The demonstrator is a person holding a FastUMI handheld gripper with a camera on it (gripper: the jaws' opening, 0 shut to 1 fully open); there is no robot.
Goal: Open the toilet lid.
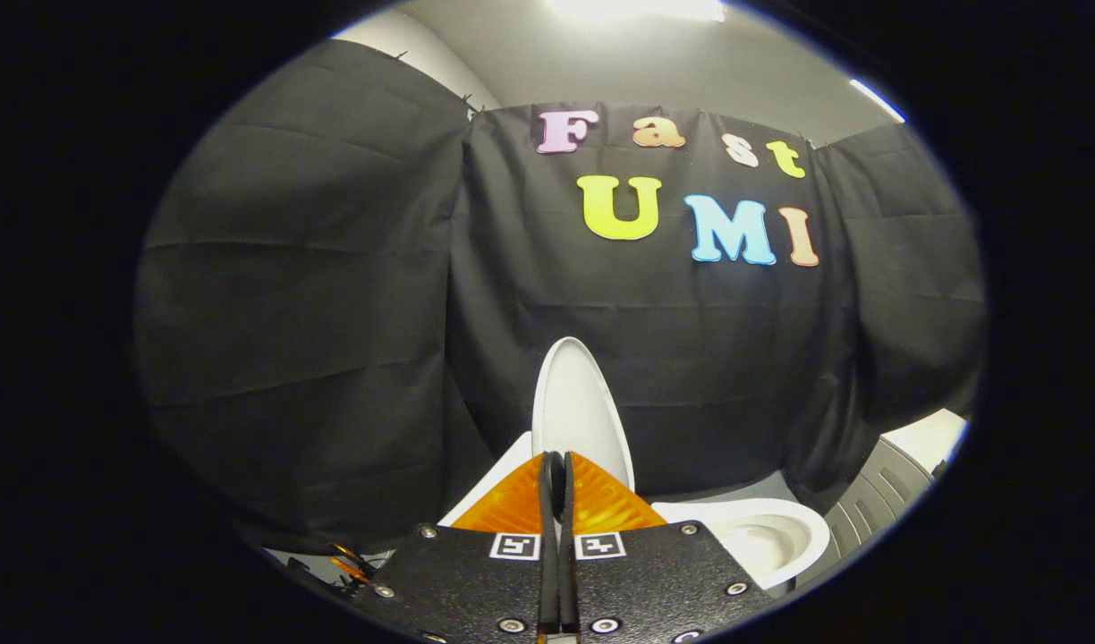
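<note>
The tongs (pixel 555 465) are pressed together with nothing between their fingers, while just beyond their tips the white toilet lid (pixel 576 413) stands raised upright against the black cloth wall (pixel 333 295), and the open toilet bowl (pixel 762 537) sits lower, off to the right.

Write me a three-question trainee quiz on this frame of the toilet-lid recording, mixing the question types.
1. True or false: the white oval plastic toilet lid lies flat over the bowl.
2. Multiple choice: the gripper fingers are (A) spread wide with the lid free between them, (B) closed together at the lid's lower edge, (C) resting in the bowl.
3. Short answer: what stands exposed beside the fingers, below the raised lid?

Key: 1. False; the lid stands upright against the black cloth wall. 2. B; whether they pinch the lid cannot be told. 3. The white ceramic toilet bowl, open at its rim.
</note>
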